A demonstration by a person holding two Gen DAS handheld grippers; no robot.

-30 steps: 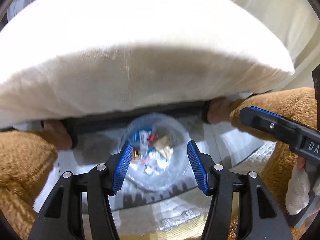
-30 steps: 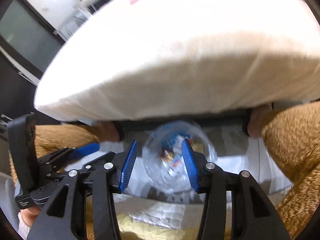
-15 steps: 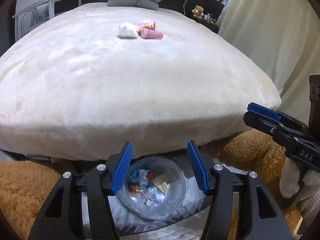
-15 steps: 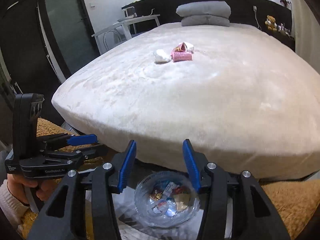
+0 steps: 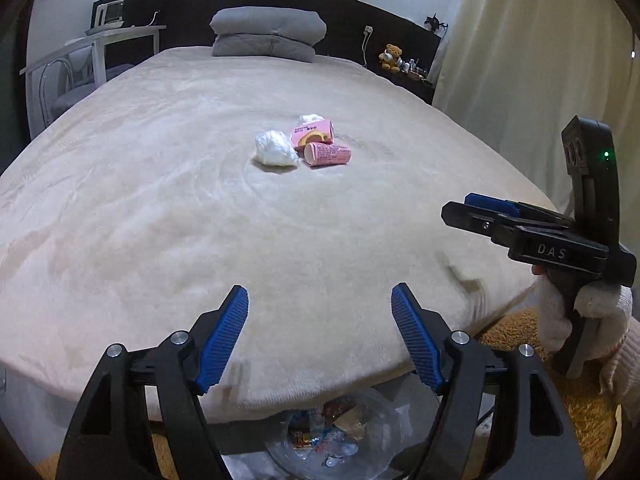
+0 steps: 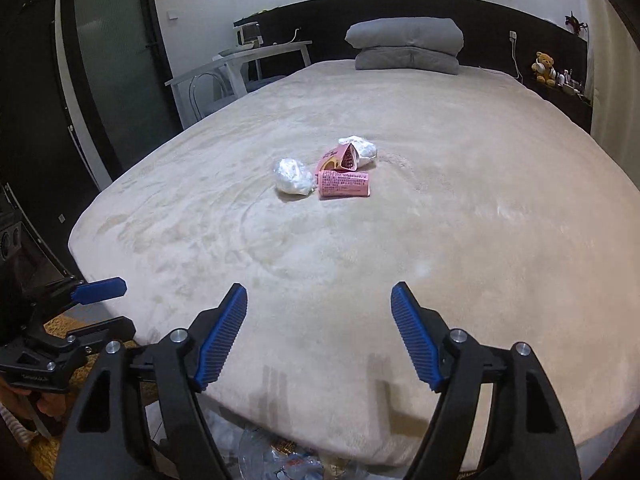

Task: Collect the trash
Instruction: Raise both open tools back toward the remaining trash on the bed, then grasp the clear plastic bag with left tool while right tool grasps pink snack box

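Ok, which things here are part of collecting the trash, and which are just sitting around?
Part of the job:
white wad
second white wad
pink carton
pink tube
clear bin holding wrappers

Just there:
grey pillows
teddy bear
white desk

Wrappers (image 5: 320, 146) and two wads (image 5: 276, 153) are lying mid-bed (image 5: 160, 220); pillows (image 5: 267, 36) sitting at 12 o'clock; bowl (image 5: 336, 448) sitting on floor at 6 o'clock.

The letters "DAS" stand in pale print on the black body of the right gripper (image 5: 516, 216) at the right edge of the left wrist view. Print on the pink packets (image 5: 327, 154) mid-frame is too small to read.
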